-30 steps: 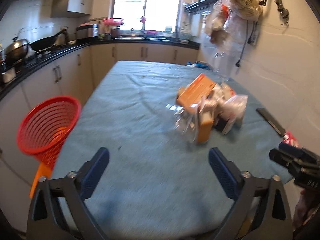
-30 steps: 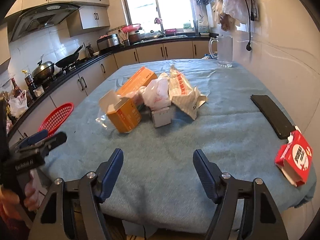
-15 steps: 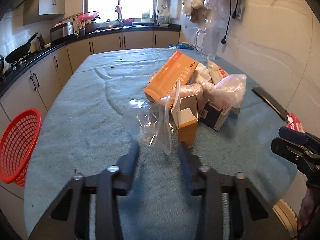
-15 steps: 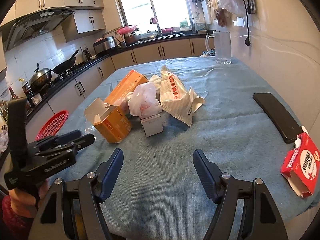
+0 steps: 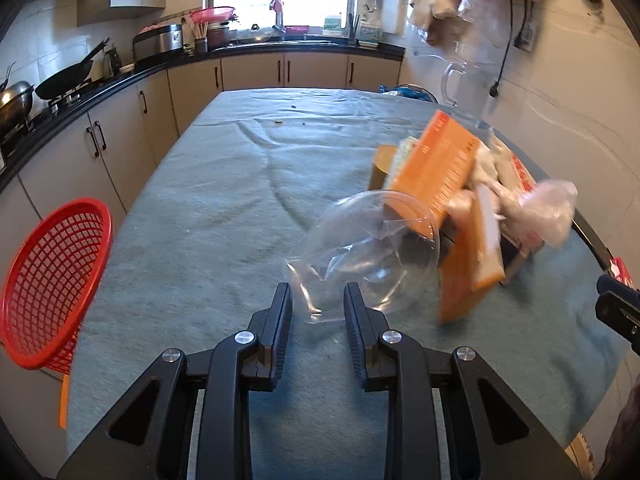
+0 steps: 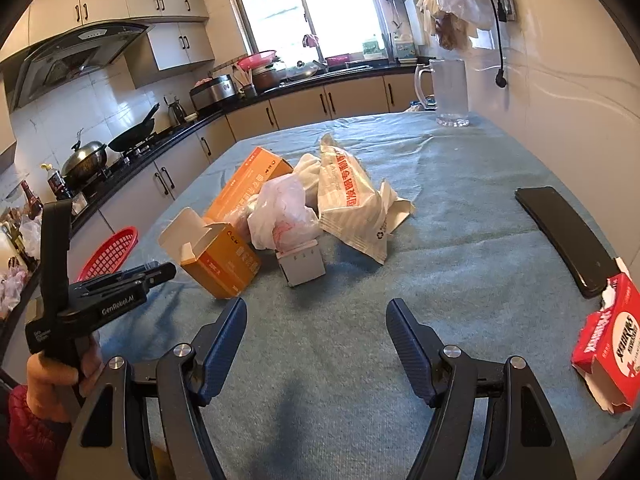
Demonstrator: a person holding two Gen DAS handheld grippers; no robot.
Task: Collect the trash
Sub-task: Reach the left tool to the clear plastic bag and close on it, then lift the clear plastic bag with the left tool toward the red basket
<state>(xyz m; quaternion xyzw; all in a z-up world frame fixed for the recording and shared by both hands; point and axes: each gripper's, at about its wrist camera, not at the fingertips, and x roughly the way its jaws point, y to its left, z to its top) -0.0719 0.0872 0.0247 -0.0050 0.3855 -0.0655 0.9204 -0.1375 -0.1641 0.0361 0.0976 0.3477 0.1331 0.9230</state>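
Note:
A heap of trash lies on the blue-clothed table (image 5: 224, 216): a clear plastic wrapper (image 5: 360, 248), a flat orange box (image 5: 436, 172), a small open orange box (image 6: 220, 264), a thin white bag (image 6: 280, 208), a printed white mailer (image 6: 352, 204) and a little white box (image 6: 302, 264). My left gripper (image 5: 316, 292) points at the clear wrapper; its jaws are closing, and the wrapper's near corner lies in the narrow gap between them. My right gripper (image 6: 316, 308) stands open over bare cloth in front of the heap, nothing between its fingers.
A red mesh basket (image 5: 52, 280) sits off the table's left edge. At the right side lie a black flat object (image 6: 568, 236) and a torn red and white box (image 6: 612, 340). A glass jug (image 6: 450, 92) stands at the far end. Kitchen counters run along the left and back.
My left gripper's jaws have drawn from wide apart to a narrow gap, and it has moved forward up to the clear wrapper. The right gripper crept slightly closer to the heap, still open.

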